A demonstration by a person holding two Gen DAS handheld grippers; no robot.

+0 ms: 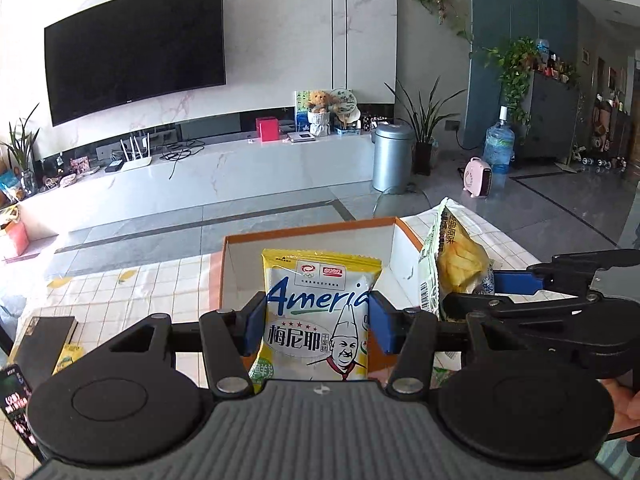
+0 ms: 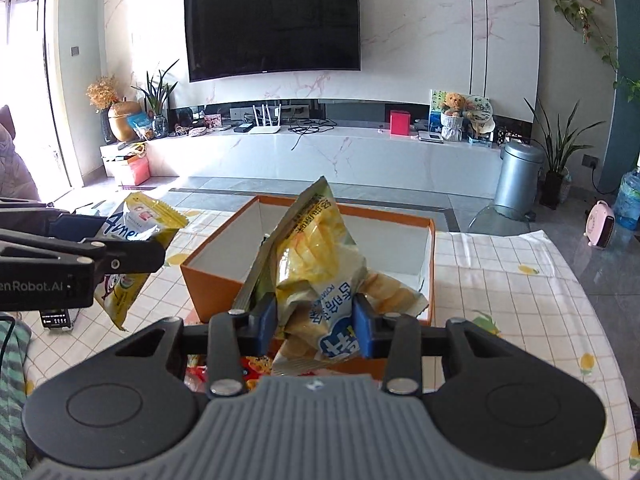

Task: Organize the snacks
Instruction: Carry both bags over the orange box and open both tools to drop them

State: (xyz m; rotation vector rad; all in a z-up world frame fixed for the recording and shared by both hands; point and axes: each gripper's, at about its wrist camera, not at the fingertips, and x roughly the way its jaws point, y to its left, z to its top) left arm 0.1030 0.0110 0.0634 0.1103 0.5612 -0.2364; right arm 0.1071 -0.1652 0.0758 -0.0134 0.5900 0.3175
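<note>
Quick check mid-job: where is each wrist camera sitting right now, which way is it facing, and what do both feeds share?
Left wrist: rides the left gripper, facing the TV wall; it clamps the yellow-white snack packet; a bit of hand shows at the right edge.
Right wrist: rides the right gripper, facing the same wall, pads on the chip bag; no hand visible.
Shared: the orange box, both snacks, the TV, each other's gripper.

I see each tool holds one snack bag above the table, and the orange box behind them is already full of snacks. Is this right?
Not quite: the orange box looks empty, as the right wrist view shows. The left tool holds the yellow bag and the right tool holds the chips bag.
</note>
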